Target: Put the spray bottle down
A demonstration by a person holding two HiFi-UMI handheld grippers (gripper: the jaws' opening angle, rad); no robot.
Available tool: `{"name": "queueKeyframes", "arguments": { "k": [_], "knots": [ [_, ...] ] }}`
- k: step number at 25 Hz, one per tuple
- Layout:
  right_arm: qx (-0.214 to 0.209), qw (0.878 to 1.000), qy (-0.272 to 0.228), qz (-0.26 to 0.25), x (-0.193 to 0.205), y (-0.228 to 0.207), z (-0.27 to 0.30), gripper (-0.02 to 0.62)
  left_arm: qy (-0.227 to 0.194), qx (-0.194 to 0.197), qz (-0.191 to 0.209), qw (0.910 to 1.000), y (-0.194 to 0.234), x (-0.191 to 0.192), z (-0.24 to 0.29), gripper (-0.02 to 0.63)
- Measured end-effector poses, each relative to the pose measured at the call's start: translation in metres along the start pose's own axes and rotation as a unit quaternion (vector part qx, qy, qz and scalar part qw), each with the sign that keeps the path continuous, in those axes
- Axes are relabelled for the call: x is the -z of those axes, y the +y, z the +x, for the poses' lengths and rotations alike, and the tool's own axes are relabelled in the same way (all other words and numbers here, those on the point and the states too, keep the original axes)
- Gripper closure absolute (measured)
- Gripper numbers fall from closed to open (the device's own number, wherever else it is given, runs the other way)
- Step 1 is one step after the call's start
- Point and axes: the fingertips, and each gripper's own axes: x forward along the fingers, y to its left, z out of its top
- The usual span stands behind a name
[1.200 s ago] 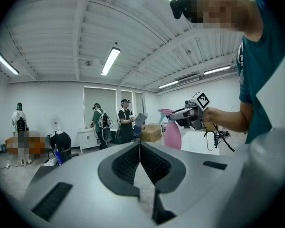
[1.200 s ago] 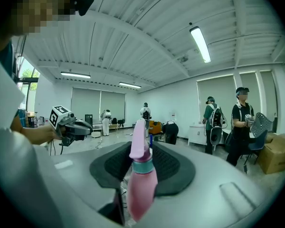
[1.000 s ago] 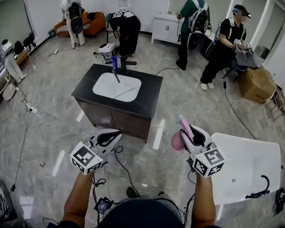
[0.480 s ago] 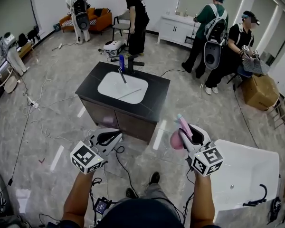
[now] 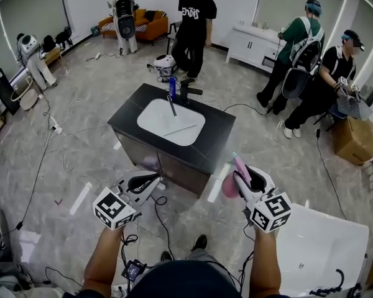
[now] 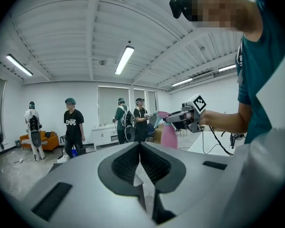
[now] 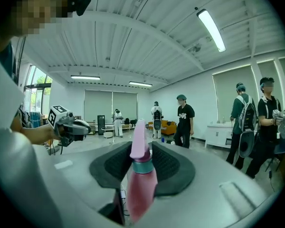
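A pink spray bottle (image 5: 231,184) with a teal collar and a pale pink nozzle is held upright in my right gripper (image 5: 242,177), whose jaws are shut on its neck. In the right gripper view the bottle (image 7: 140,184) stands between the dark pads, nozzle pointing away. My left gripper (image 5: 150,180) hangs at the same height to the left, shut, with nothing in it; its pads meet in the left gripper view (image 6: 140,151). That view also shows the bottle (image 6: 168,134) off to the right. Both grippers hover over the floor, short of the black sink counter (image 5: 219,135).
The counter carries a white basin (image 5: 171,121), a dark faucet (image 5: 185,92) and a blue bottle (image 5: 172,85). A white bathtub (image 5: 323,241) lies at lower right. Cables (image 5: 62,160) trail over the tiled floor. Several people stand beyond the counter, with a cardboard box (image 5: 355,138) at right.
The sink counter has come nearer to both grippers. The person in black behind it has straightened up. The bottle stays gripped as before.
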Motion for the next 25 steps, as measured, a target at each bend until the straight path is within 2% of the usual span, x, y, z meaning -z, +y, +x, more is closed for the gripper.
{"name": "queueKeyframes", "arguments": {
  "k": [15, 25],
  "knots": [
    [-0.051, 0.999, 0.004, 0.007, 0.0, -0.093, 0.039, 0.46, 0.014, -0.067, -0.011, 0.9976, 0.015, -0.009, 0.077, 0.601],
    [-0.023, 0.999, 0.011, 0.019, 0.01, -0.129, 0.049, 0.462, 0.014, -0.04, -0.005, 0.9991, 0.036, -0.01, 0.121, 0.601]
  ]
}}
